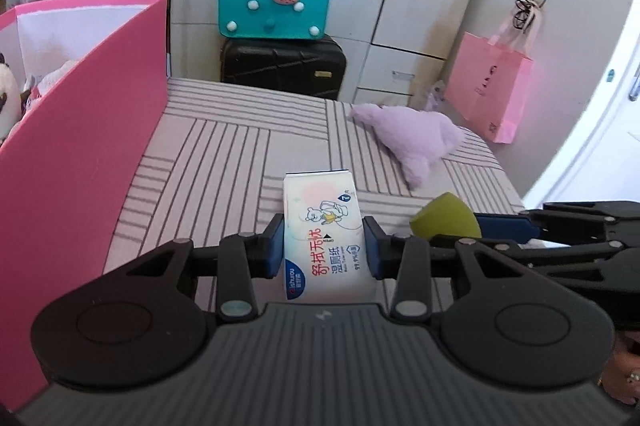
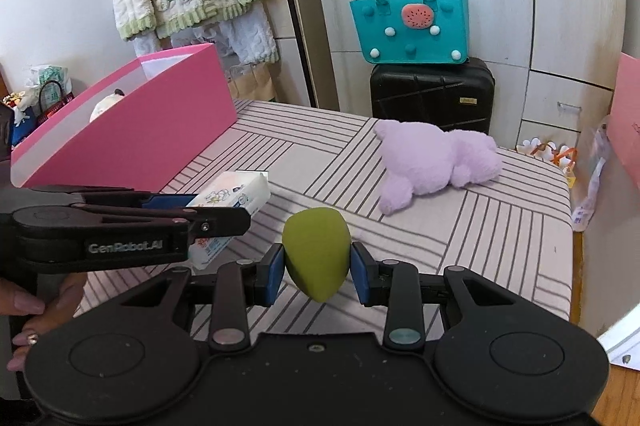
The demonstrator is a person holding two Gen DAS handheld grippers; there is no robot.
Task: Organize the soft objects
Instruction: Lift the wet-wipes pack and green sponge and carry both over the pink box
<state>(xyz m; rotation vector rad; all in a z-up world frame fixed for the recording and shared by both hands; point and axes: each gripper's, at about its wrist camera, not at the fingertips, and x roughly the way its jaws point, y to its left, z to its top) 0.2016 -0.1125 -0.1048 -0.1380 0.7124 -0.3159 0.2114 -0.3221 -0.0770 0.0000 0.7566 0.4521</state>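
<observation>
The left gripper point(image 1: 324, 246) has its blue fingers point(image 1: 275, 246) pressed against the two long sides of a white wet-wipe pack point(image 1: 324, 226), whose long axis runs straight ahead along the fingers, its far end raised over the striped bed point(image 1: 224, 145). The right gripper point(image 2: 316, 268) has its fingers point(image 2: 362, 276) clamped on a green teardrop sponge point(image 2: 316, 254), long axis roughly upright, narrow tip pointing down and toward the camera. Beyond both, a purple plush toy point(image 2: 432, 161) lies on its side on the bed. A pink box point(image 1: 80, 145) stands at the bed's left edge, with a plush partly visible inside it.
</observation>
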